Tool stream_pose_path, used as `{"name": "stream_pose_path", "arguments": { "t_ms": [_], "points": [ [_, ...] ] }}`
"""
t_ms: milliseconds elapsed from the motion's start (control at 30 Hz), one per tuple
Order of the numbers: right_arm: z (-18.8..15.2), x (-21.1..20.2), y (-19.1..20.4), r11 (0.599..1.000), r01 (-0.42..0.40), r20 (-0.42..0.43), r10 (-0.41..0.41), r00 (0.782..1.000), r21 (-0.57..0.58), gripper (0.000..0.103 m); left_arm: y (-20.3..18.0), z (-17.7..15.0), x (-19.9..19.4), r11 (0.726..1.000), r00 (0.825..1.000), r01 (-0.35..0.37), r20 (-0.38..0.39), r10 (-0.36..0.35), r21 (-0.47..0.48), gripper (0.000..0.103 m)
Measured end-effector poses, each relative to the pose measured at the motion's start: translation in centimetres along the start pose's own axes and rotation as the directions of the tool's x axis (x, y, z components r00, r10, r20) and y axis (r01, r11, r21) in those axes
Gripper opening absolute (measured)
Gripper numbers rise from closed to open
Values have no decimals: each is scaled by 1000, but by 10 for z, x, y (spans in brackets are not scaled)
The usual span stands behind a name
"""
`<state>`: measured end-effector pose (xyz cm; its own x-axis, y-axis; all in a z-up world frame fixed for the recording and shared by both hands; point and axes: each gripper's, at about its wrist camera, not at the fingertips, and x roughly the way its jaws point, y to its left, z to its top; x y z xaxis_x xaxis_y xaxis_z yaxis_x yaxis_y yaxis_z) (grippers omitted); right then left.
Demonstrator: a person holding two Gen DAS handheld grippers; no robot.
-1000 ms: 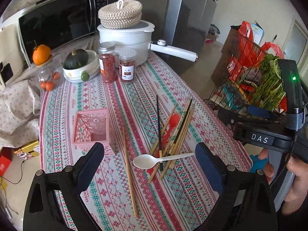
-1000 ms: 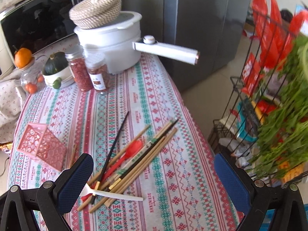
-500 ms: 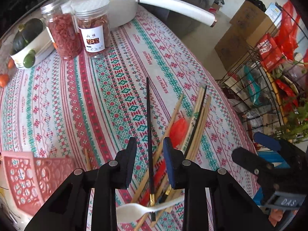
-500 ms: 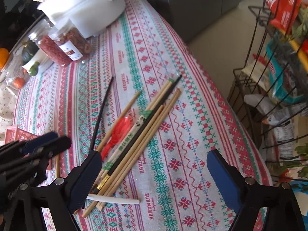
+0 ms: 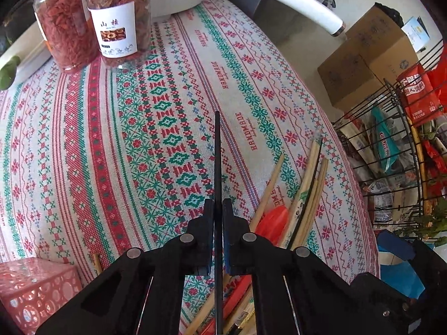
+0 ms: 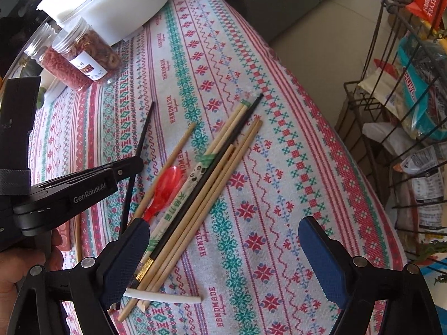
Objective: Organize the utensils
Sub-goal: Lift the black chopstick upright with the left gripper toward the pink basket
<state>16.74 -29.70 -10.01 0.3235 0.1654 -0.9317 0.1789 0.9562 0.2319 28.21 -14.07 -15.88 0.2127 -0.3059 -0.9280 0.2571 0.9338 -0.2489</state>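
Observation:
My left gripper (image 5: 217, 206) is shut on a thin black chopstick (image 5: 217, 150) that lies on the patterned tablecloth, pinching it near the middle. The right wrist view shows the same grip, with the left gripper (image 6: 137, 164) on the black chopstick (image 6: 144, 131). To the right lies a pile of wooden chopsticks (image 6: 223, 167) with a red spoon (image 6: 164, 187), a second black chopstick (image 6: 223, 150) and a white spoon handle (image 6: 167, 297). My right gripper (image 6: 226, 254) hangs open above the pile's near end, nothing between its pads. A pink lattice basket (image 5: 30, 287) stands at the lower left.
Two jars of dried red food (image 5: 117, 19) and a white pot (image 6: 111, 2) with a long handle stand at the back. The table's right edge (image 6: 349, 167) drops to the floor, where a wire rack (image 6: 396, 89) of groceries and a cardboard box (image 5: 371, 55) stand.
My left gripper came down over the black chopstick and closed on it. The right gripper sank closer to the pile and stayed open.

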Motion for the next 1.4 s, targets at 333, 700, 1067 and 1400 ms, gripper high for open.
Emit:
{"name": "stream_pose_path", "arguments": {
  "t_ms": [333,700,1067,1400],
  "points": [
    [-3,2,14,999,-38,-17,38,999,-2,91,2,-65,-127,993,973,47,222,-70,106,5],
    [-24,22,87,985,-120,-88,109,990,-127,91,45,-174,-245,991,906,71,408,-113,116,5],
    [-53,70,155,959,-184,-199,141,970,-217,59,100,-202,-276,997,876,77,477,-74,13,5],
    [-79,85,193,931,-41,-126,-6,992,-364,28,125,-206,-267,998,882,60,470,-42,-25,5]
  ]
}}
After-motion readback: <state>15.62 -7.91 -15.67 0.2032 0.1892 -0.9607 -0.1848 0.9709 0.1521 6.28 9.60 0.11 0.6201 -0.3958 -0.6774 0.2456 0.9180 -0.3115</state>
